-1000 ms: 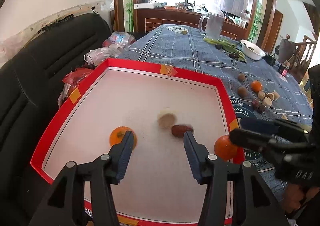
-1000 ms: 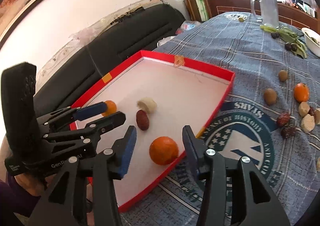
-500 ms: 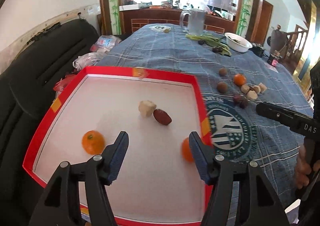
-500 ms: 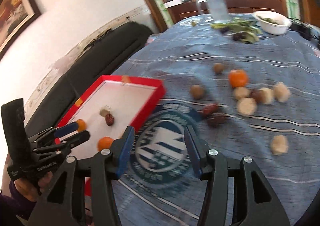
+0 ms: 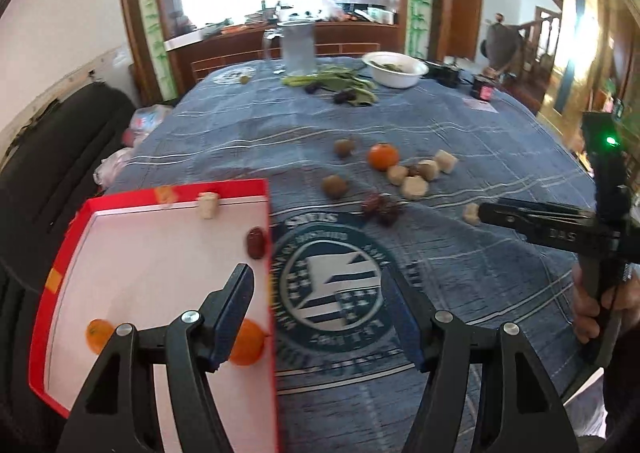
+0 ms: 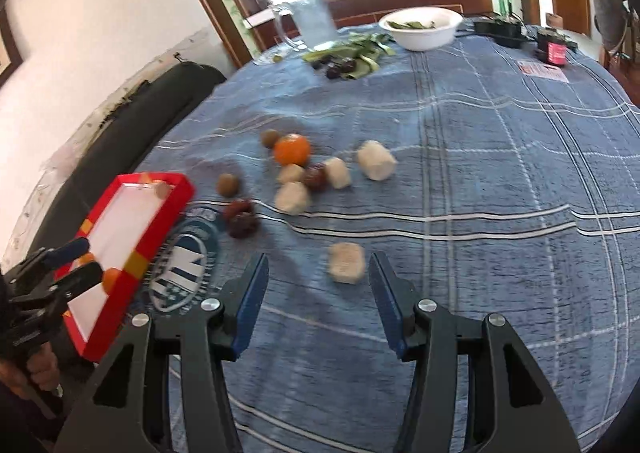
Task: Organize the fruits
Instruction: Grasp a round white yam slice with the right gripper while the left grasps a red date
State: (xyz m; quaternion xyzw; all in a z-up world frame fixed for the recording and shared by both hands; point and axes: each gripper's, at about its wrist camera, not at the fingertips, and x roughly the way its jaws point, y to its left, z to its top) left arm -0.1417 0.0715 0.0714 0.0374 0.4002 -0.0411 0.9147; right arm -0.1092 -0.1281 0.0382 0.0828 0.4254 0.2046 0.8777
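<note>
A red-rimmed white tray (image 5: pixel 264 185) holds two oranges (image 5: pixel 246 343), a dark red date (image 5: pixel 256 243) and a pale chunk (image 5: pixel 207 205). My left gripper (image 5: pixel 320 313) is open and empty above the tray's right rim. My right gripper (image 6: pixel 316 293) is open and empty, with a pale chunk (image 6: pixel 346 263) lying on the cloth just ahead between its fingers. Beyond it lie an orange (image 6: pixel 292 149), brown round fruits (image 6: pixel 228 185), dark dates (image 6: pixel 240 219) and more pale chunks (image 6: pixel 375 160). The tray also shows in the right wrist view (image 6: pixel 160 221).
The table has a blue checked cloth (image 6: pixel 500 173) with a round emblem (image 5: pixel 332 289). At the far end stand a white bowl (image 6: pixel 420 27), a glass jug (image 6: pixel 312 19), green leaves (image 6: pixel 360 53) and a small dark jar (image 6: pixel 554 47). A black sofa (image 5: pixel 48 173) lies left.
Both grippers have swung right, away from the tray and toward the loose fruit on the cloth. The right gripper now faces a pale chunk. The pieces inside the tray have shifted.
</note>
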